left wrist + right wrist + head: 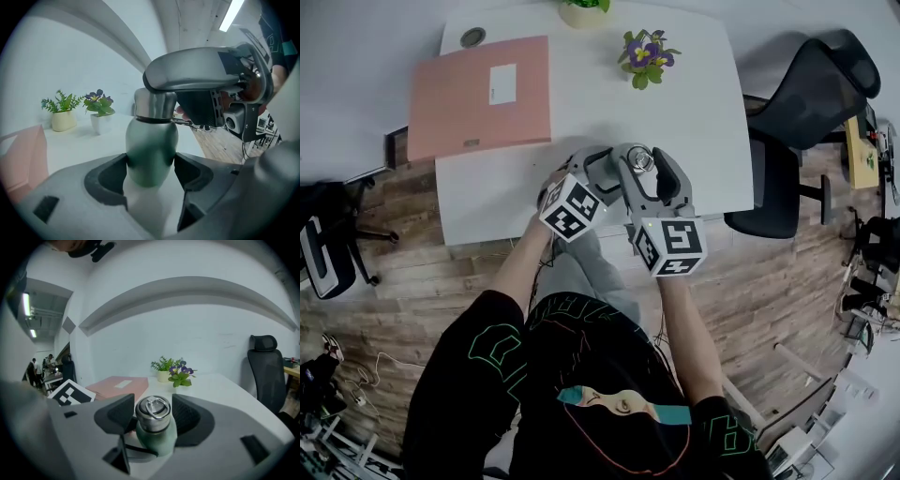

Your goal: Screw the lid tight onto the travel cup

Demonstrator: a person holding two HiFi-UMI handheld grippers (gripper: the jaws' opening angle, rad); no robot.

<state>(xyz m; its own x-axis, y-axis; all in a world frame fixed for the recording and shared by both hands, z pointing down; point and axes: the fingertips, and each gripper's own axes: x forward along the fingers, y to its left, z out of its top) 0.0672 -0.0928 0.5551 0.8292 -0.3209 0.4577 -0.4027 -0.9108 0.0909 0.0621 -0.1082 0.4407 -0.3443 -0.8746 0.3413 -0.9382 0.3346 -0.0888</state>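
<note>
Travel cup (151, 140), green body, upright over the counter's (600, 103) near edge. My left gripper (150, 171) clamps it, and only the gripper views show that body. Steel lid (153, 408), ringed top: my right gripper (153, 420) straddles it, jaws wide, pads just beside it, not pressing. Farther: pink folder (480, 97), potted flowers (645, 58).

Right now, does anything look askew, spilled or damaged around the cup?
Nothing stands out. The travel cup is upright in the left gripper, its lid sits level on top, and nothing is spilled on the table.
</note>
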